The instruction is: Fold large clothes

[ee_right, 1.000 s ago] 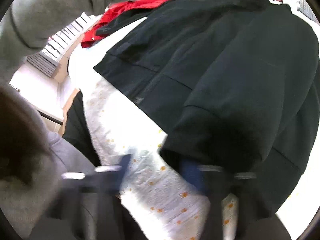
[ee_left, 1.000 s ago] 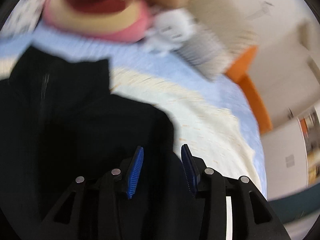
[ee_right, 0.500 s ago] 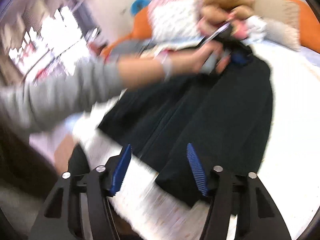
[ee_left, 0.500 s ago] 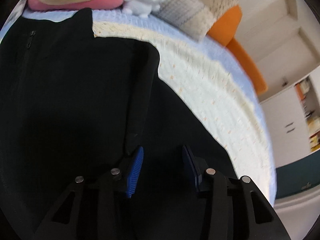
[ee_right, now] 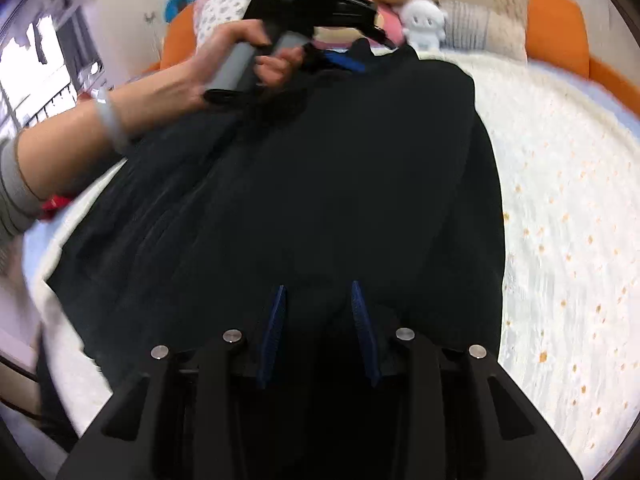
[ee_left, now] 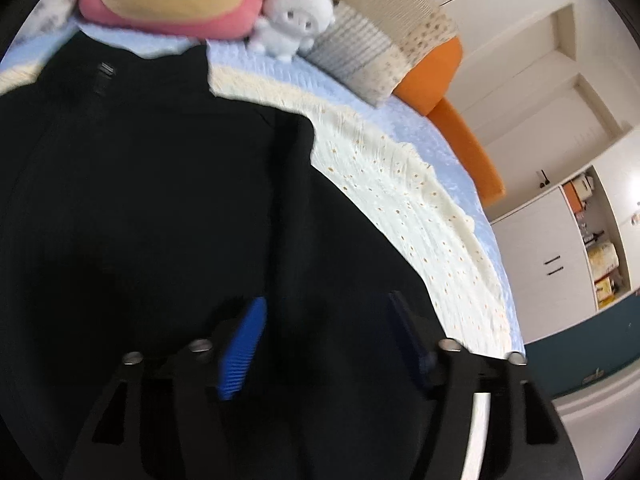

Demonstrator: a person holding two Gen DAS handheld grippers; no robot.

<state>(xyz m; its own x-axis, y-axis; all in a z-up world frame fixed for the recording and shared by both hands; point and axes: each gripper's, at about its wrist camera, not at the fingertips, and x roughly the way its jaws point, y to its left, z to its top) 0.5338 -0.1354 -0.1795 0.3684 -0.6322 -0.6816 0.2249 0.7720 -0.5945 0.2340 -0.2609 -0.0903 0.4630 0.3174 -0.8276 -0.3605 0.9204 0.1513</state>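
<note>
My left gripper (ee_left: pixel 326 344) has opened wider than 0.5 s ago, over the black jacket (ee_right: pixel 320 184) on the bed (ee_right: pixel 560 200). My right gripper (ee_right: pixel 320 324) has narrowed, cloth between its fingers; grip unclear. I judge a fold begins

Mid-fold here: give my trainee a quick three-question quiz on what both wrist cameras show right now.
1. True or false: the black jacket lies on a bare wooden floor.
2. What sits just past the jacket's collar, next to the pink cushion? A) a white plush toy B) a laptop C) a shoe box
3. Fill in: in the left wrist view, the left claw hangs over the jacket with its jaws ___.

Key: 1 false, it is spread on the cream dotted blanket; 2 A; 3 open.
</note>
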